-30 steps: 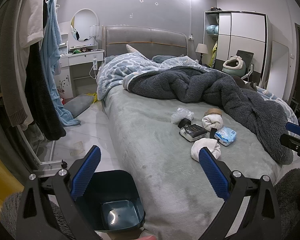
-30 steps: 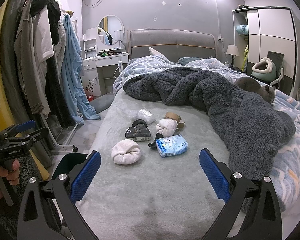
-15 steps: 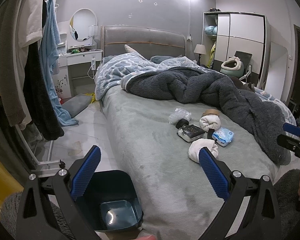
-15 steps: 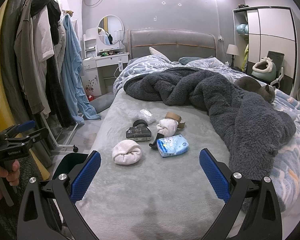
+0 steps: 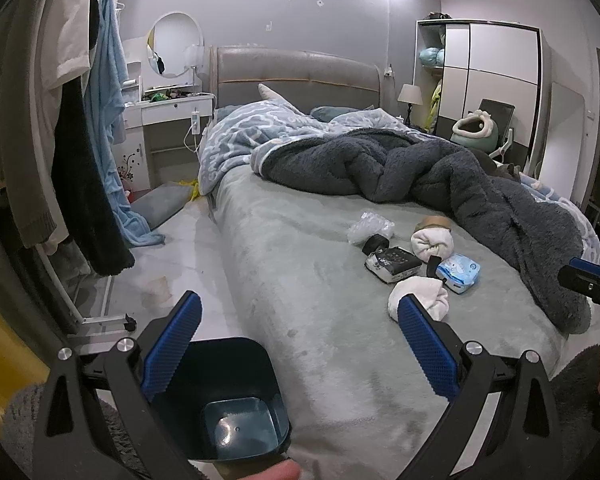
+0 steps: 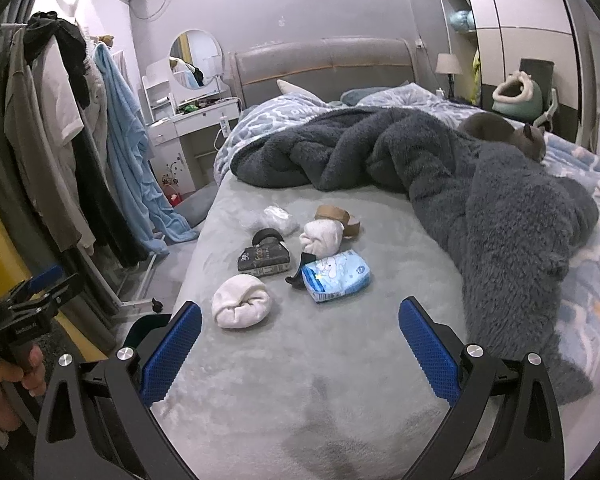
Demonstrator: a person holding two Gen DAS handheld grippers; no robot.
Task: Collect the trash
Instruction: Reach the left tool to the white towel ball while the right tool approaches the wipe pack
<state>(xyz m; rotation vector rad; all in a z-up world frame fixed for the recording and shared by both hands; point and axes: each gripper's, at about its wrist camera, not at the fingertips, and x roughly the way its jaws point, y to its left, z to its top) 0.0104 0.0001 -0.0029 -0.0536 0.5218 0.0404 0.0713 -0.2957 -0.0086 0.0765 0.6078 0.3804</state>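
Both hand-held grippers, left (image 5: 299,342) and right (image 6: 300,344), gape wide, empty. Crinkled clear plastic wrapper (image 6: 274,219) on grey bed (image 6: 340,352); risk: grabbing white rolled sock (image 6: 241,306) instead; dark teal bin (image 5: 236,412) off bedside.

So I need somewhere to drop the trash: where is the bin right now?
The dark teal bin stands on the floor at the bed's near left corner, low in the left wrist view, just beyond the left gripper.

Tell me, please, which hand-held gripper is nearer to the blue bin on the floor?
Left. The left hand-held gripper hovers open right above the blue bin beside the bed; the right hand-held gripper is open over the bed.
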